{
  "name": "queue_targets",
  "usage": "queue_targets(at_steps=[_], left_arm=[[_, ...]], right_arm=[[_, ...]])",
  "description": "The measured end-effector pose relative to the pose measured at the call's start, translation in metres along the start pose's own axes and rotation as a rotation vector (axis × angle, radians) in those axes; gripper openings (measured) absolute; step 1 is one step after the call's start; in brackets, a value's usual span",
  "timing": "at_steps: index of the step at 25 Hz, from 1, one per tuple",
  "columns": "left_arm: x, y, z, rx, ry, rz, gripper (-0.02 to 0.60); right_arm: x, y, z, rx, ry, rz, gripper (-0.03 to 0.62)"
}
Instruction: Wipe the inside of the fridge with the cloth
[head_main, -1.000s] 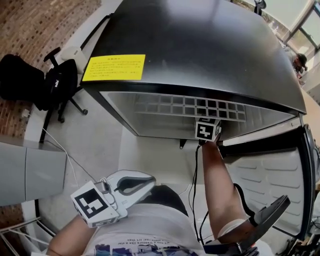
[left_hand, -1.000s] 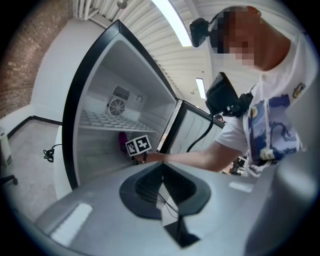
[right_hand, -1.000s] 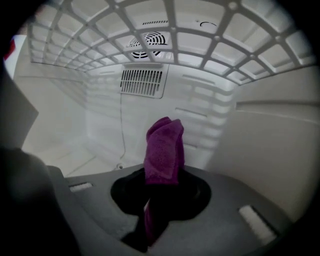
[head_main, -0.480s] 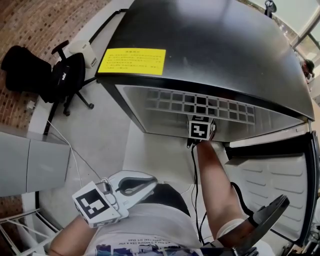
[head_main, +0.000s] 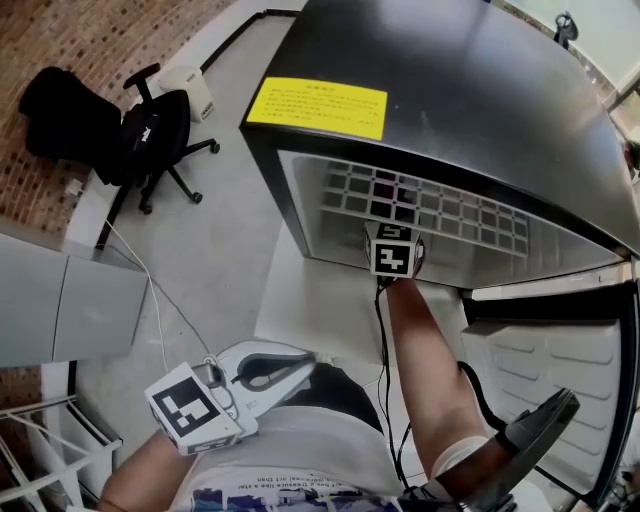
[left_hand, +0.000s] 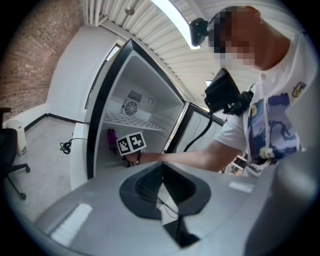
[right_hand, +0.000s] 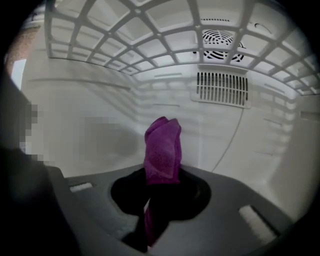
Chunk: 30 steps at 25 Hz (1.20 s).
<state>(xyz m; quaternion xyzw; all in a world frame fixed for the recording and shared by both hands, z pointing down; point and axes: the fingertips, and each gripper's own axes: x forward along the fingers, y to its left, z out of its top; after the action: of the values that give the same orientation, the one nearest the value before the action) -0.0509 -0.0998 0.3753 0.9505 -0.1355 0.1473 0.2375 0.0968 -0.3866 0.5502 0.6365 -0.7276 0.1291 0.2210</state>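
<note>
Wiping looks barely started, I'd say. The right hand-held gripper (right_hand: 161, 186) is clamped on the purple cloth (right_hand: 162, 147), deep inside the fridge (head_main: 450, 85) under the wire shelf (right_hand: 125, 45). The cloth points at the far wall, and I can't tell if it touches. The fridge holds only that shelf. The left hand-held gripper (left_hand: 161, 175) hangs by the person's waist, jaws together, nothing in them.

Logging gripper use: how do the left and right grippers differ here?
The right gripper is clamped on the purple cloth; the left gripper is shut on nothing. The right reaches inside the fridge; the left hangs outside, by the person's waist. Both are shut.
</note>
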Motion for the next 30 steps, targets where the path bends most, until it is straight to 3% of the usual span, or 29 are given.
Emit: queue_targets(at_steps=[8,14,19,23,30], left_arm=[[-0.007,0.003,-0.006,-0.014,-0.009,0.035,0.006],[-0.011,0.002,-0.008,-0.038,-0.009,0.044,0.006],[-0.010,0.005,-0.011,-0.012,-0.019,0.048,0.006],[-0.003,0.004,-0.008,0.016,-0.018,0.019,0.006],[0.015,-0.010,-0.002,0.047,0.005,-0.063,0.006]], right_arm=[[0.006,0.039,0.013,0.020,-0.030,0.096,0.055],[0.004,0.071,0.018,0.054,-0.052,0.225,0.055],[-0.004,0.066,0.019,0.108,-0.078,0.282,0.055],[-0.024,0.038,0.026,0.084,-0.126,0.212,0.055],[-0.067,-0.053,0.017,0.056,-0.148,-0.044,0.055]])
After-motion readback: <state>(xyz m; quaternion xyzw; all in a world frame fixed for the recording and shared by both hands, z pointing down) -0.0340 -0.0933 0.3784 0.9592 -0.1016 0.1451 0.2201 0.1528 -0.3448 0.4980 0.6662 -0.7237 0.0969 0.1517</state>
